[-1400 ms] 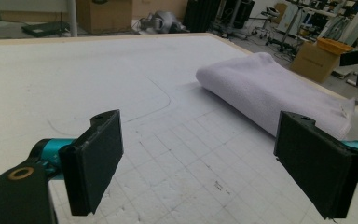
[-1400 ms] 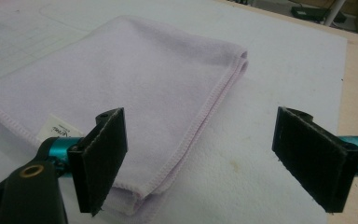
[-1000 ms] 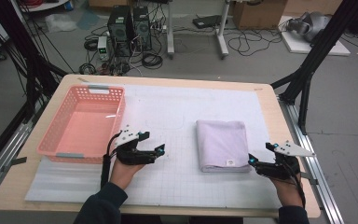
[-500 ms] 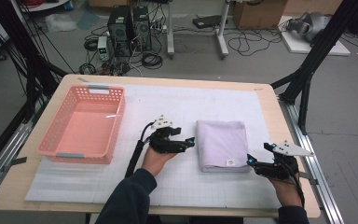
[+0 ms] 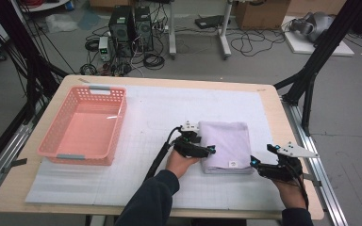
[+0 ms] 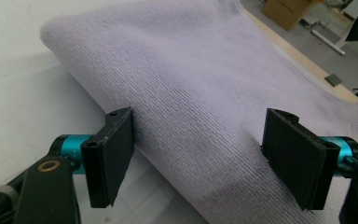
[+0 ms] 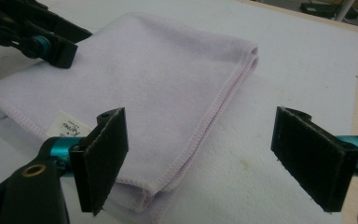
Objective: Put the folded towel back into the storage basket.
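Observation:
A folded lilac towel [image 5: 226, 143] lies on the white mat, right of centre. My left gripper [image 5: 209, 151] is at the towel's left edge. In the left gripper view the jaws [image 6: 200, 158] stand wide and straddle the towel's [image 6: 191, 84] folded edge; they have just closed a little, and the pads do not pinch the cloth. My right gripper [image 5: 256, 162] rests open by the towel's near right corner. Its view [image 7: 214, 158] has the towel [image 7: 144, 84] with its white label ahead, and the left gripper [image 7: 51, 46] farther off.
A pink plastic basket [image 5: 82, 155] stands at the left of the table with nothing in it. The white gridded mat [image 5: 146, 108] covers most of the wooden tabletop. Black frame posts rise at both sides, and computers and cables sit on the floor behind.
The left hand has moved right across the mat, from near the basket to the towel's left edge. The right hand has stayed where it was.

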Available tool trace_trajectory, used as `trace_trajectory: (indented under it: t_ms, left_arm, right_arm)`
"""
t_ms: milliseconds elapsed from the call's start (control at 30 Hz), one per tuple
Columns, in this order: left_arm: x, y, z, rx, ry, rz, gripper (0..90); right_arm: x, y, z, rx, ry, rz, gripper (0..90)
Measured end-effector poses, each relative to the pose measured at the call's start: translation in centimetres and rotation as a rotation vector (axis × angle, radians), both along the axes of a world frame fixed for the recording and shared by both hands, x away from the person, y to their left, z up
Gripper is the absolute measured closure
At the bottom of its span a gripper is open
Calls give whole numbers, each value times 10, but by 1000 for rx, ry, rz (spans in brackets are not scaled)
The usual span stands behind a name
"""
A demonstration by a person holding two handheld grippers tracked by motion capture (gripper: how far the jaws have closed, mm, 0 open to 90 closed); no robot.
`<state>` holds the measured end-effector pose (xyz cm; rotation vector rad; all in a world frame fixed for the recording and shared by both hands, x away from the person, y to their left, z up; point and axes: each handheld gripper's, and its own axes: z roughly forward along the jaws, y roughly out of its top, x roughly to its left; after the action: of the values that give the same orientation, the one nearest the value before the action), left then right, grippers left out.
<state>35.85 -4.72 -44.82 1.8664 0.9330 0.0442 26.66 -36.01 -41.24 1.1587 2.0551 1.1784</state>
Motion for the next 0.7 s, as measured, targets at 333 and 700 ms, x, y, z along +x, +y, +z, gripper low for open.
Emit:
trace_trajectory:
  t_ms: [333,700]
  left_arm:
    - [2,2,0,-10,62,-26,678]
    - [-2,51,10,-12,-21,-8,711]
  right_arm:
    - [0,2,0,-10,3,4,174]
    - [0,2,0,-6,2,4,174]
